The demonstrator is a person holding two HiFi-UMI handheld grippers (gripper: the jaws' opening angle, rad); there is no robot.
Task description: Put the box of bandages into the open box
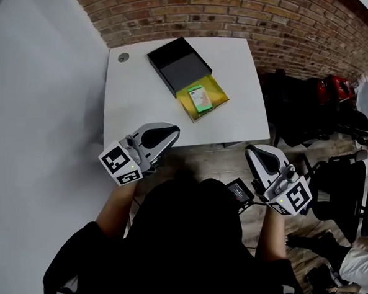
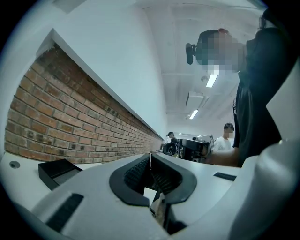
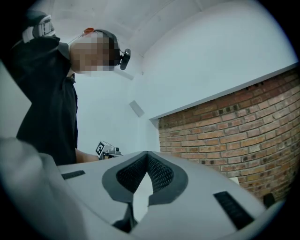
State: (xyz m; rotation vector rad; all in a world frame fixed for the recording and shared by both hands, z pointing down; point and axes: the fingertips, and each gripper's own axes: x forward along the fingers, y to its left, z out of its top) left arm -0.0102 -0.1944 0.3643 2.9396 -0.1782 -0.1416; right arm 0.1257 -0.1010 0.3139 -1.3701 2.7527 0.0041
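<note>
The bandage box [image 1: 200,99] lies in the yellow box [image 1: 221,93] on the table [image 1: 137,103]. The left gripper [image 1: 170,134] and the right gripper [image 1: 254,152] are both closed and empty.

Plain white table [image 1: 137,97], nothing fancy. Sitting on it: a black tray [image 1: 179,65], maybe a lid, touching a yellow open box [image 1: 219,94].

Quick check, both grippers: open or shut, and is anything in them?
Left gripper: shut, jaws together, nothing between them.
Right gripper: shut, jaws together, nothing between them.
</note>
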